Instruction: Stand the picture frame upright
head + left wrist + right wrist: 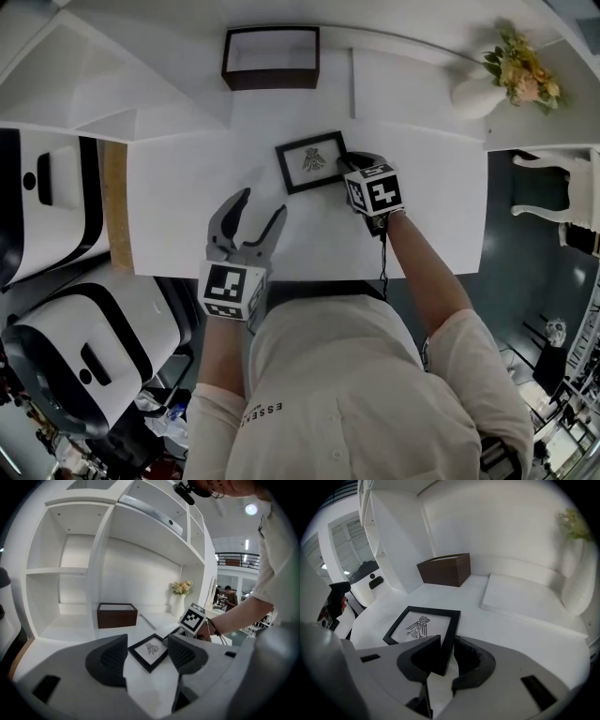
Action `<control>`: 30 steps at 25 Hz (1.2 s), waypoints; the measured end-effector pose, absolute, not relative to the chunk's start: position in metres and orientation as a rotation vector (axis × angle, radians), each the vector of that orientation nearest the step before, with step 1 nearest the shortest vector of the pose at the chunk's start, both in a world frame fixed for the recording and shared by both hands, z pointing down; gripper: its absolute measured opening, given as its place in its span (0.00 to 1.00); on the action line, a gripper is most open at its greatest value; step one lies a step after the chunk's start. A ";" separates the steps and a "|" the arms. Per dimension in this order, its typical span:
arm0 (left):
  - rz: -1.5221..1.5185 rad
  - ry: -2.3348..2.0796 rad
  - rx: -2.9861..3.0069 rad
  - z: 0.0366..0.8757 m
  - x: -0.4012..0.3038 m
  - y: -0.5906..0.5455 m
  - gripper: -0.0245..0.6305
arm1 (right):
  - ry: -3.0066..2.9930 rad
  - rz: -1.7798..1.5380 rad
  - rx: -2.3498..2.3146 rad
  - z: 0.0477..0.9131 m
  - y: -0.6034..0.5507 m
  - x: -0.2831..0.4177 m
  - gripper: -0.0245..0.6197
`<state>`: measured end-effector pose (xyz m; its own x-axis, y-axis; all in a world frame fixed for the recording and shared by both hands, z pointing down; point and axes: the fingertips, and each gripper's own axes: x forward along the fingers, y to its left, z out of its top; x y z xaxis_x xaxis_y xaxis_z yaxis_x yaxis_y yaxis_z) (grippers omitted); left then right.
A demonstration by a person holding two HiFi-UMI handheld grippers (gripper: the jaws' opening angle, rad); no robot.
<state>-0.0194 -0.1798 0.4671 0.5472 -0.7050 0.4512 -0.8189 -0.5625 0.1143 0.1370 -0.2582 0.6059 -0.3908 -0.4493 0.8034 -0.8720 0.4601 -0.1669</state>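
the white tabletop (pixel 187 216) is the biggest thing here. on it, at the back and well apart from my work, stands the dark brown open box (pixel 270 56). my 2 tongs come next in size, and the small black picture frame (pixel 312 160) lies flat and face up near the middle, with a bird-like drawing showing.

my left tongs (pixel 261 208) hang over the front part of the table with jaws wide and nothing in them. my right tongs (pixel 446 656) are narrow, with the pads set on either side of the frame's right-hand bar near its front corner. i judge that a grip, though a thin 1.

to do this step well, i think i should raise the pinched side slowly and let the opposite side stay on the table as a hinge. the frame is light and the top looks slick, so it may skate away. my left tongs could serve as a stop there. no view shows whether the back has a prop.

the frame's left side is just ahead of the left jaws and clear of them. its right bar sits between the right jaws.
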 end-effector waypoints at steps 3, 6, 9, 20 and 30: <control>0.527 -1.229 2.488 0.466 -0.020 -0.171 0.44 | -1.992 0.764 1.125 0.605 -0.244 0.139 0.19; 0.549 -1.201 2.493 0.466 -0.024 -0.159 0.44 | -1.966 0.789 1.158 0.605 -0.229 0.141 0.19; 0.550 -1.184 2.503 0.463 -0.029 -0.151 0.44 | -1.947 0.803 1.189 0.605 -0.217 0.141 0.19; 0.589 -1.094 2.551 0.463 -0.038 -0.102 0.44 | -1.919 0.848 1.232 0.604 -0.157 0.129 0.18; 0.605 -1.079 2.535 0.474 -0.059 -0.048 0.44 | -1.899 0.857 1.275 0.604 -0.094 0.124 0.18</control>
<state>-0.0586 -0.0480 0.4743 0.6254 -0.6024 0.4960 -0.7375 -0.6640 0.1235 0.1245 -0.0940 0.6036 -0.2846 -0.4907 0.8235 -0.9422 0.3018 -0.1457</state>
